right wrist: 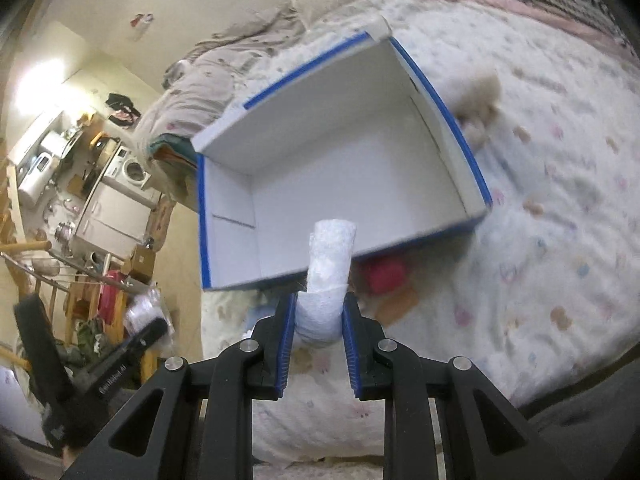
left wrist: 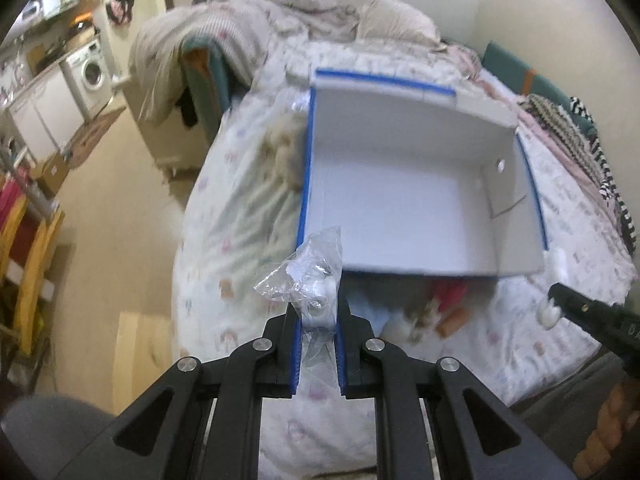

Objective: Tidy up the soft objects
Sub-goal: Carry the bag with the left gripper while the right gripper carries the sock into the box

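Note:
A white cardboard box with blue edges [left wrist: 404, 200] [right wrist: 352, 184] lies open on the bed, with nothing inside. My left gripper [left wrist: 318, 312] is shut on a crumpled clear plastic bag [left wrist: 308, 276] with something white inside, held just before the box's near rim. My right gripper [right wrist: 319, 308] is shut on a white rolled foam piece [right wrist: 330, 272], also held just before the near rim. The right gripper's tip shows in the left wrist view [left wrist: 568, 298], with the white piece at it. A red soft item [right wrist: 386, 274] [left wrist: 450, 292] and an orange one [left wrist: 452, 320] lie under the box's near edge.
A beige fluffy toy [left wrist: 286, 148] [right wrist: 478, 100] lies against the box's side. The bed has a white patterned quilt [right wrist: 540, 200], with heaped blankets and pillows [left wrist: 280, 12] at its far end. The floor [left wrist: 116, 220], a washing machine [left wrist: 94, 72] and cluttered shelves lie left.

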`<state>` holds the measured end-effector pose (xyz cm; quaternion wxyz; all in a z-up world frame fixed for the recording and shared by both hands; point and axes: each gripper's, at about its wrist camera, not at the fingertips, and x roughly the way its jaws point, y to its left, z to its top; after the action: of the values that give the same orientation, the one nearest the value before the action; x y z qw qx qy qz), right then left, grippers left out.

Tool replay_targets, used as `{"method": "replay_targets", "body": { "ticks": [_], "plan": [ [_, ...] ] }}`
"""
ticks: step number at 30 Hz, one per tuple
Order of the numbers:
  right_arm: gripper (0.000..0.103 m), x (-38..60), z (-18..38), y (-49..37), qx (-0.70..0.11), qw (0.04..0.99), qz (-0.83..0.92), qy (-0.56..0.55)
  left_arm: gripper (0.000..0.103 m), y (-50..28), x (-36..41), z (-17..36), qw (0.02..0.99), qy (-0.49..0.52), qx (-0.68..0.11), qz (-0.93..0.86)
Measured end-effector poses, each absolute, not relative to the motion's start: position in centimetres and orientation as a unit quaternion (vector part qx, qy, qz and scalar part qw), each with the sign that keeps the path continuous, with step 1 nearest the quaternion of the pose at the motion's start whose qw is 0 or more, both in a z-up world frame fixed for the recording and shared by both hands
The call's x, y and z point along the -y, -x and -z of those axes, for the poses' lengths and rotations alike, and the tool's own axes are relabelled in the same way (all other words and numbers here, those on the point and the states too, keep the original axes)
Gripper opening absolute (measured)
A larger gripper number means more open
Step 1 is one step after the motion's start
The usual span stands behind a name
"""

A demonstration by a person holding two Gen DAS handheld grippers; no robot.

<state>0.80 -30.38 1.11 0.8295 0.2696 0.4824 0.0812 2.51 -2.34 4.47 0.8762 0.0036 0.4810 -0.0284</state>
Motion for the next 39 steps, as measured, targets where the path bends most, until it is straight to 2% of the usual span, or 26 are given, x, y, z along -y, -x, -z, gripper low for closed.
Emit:
{"method": "replay_targets", "body": {
  "ticks": [8, 19, 31, 39],
  "plan": [
    [0.025, 29.9, -2.0, -5.6, -0.482, 0.841, -0.081, -0.234, 0.012, -7.6, 4.6, -5.6, 0.882, -0.028, -0.468, 0.047],
    [0.025, 30.1, 2.0, -13.0, -0.512, 0.831, -0.067, -0.206, 0.012, -15.0, 8.2, -2.4, 0.87, -0.049, -0.489, 0.049],
    [0.025, 29.6, 7.0, -14.7, -0.546, 0.818, -0.051, -0.175, 0.012, -17.3, 11.7, 3.0, 0.861, -0.068, -0.497, 0.082],
    [0.025, 30.0, 8.2, -14.7, -0.559, 0.807, -0.043, -0.183, 0.012, -17.5, 12.8, 5.0, 0.851, -0.085, -0.512, 0.078]
  ]
}}
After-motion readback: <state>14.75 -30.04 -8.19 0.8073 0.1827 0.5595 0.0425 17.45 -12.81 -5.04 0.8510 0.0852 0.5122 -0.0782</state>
